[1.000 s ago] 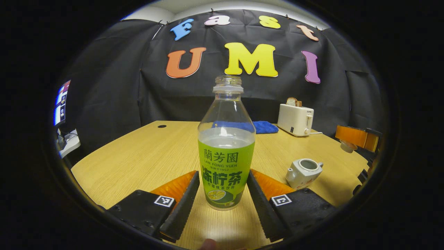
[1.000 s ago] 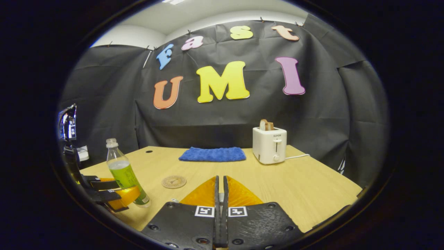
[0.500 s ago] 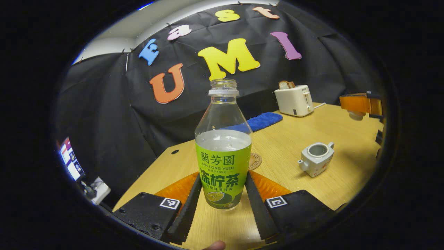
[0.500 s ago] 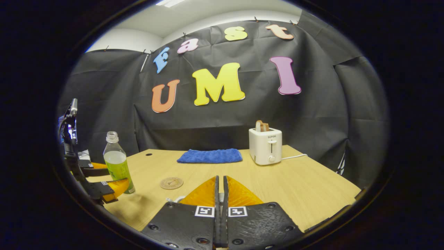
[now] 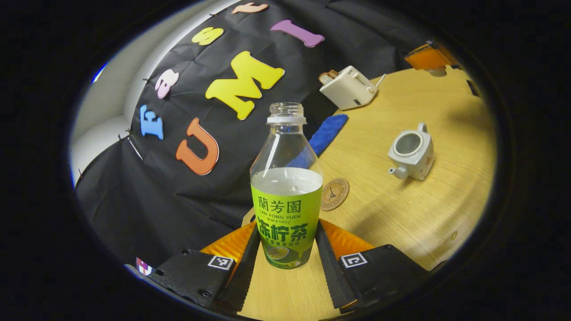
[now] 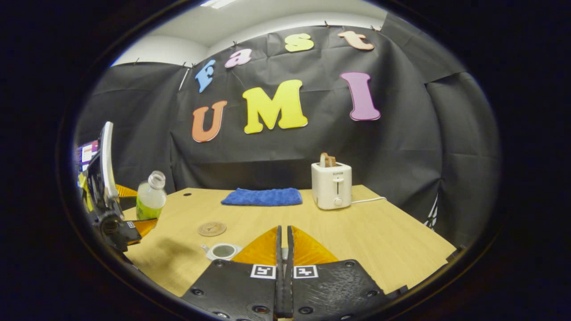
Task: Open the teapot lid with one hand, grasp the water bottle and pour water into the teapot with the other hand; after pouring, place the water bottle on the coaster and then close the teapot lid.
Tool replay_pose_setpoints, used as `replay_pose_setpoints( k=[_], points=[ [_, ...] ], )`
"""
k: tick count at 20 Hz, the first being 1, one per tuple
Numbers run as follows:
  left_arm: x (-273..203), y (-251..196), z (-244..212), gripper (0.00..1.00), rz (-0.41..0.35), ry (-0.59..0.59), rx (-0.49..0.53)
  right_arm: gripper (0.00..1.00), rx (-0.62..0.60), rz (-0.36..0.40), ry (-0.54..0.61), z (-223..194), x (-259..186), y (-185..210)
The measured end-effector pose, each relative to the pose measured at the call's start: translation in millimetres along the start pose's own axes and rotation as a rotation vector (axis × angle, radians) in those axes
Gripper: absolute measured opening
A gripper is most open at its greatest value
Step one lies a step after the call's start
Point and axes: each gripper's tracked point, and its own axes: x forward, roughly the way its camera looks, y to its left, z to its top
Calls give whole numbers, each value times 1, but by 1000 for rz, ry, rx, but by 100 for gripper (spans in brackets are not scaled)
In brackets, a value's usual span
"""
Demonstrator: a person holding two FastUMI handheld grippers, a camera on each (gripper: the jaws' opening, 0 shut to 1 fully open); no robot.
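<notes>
Currently: bottle [image 5: 286,196] is clamped by left hand-held gripper [image 5: 285,249], tilted above the surface [image 5: 401,214]; right hand-held gripper [image 6: 283,267] is closed, contents unclear. Teapot [image 5: 411,151] stands lidless. Pour step judged next; mouth alignment required.

Left gripper [image 5: 285,263] tilted, fingers [image 5: 243,272] clamping bottle [image 5: 286,209]; right gripper [image 6: 283,258] level, fingers pressed together.

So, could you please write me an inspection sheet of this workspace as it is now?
Surface: wooden table, bare parts clean.
Job's things: water bottle uncapped, partly full, lifted; teapot open, lid off; coaster free.
Clutter: toaster with bread; blue cloth.
Grippers: left claw shut on the bottle; right claw closed, contents hidden.
Cables: toaster cord.
Surroundings: black cloth wall; screen.
</notes>
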Motion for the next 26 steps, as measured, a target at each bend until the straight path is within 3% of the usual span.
replay_pose_setpoints(
  k=[16,26],
  points=[
    [16,-23,15,69,-72,102,612,0,10,-14,16,-14,-7,-38],
    [20,-19,29,71,-46,127,811,0,21,-27,15,-16,-6,-51]
  ],
)
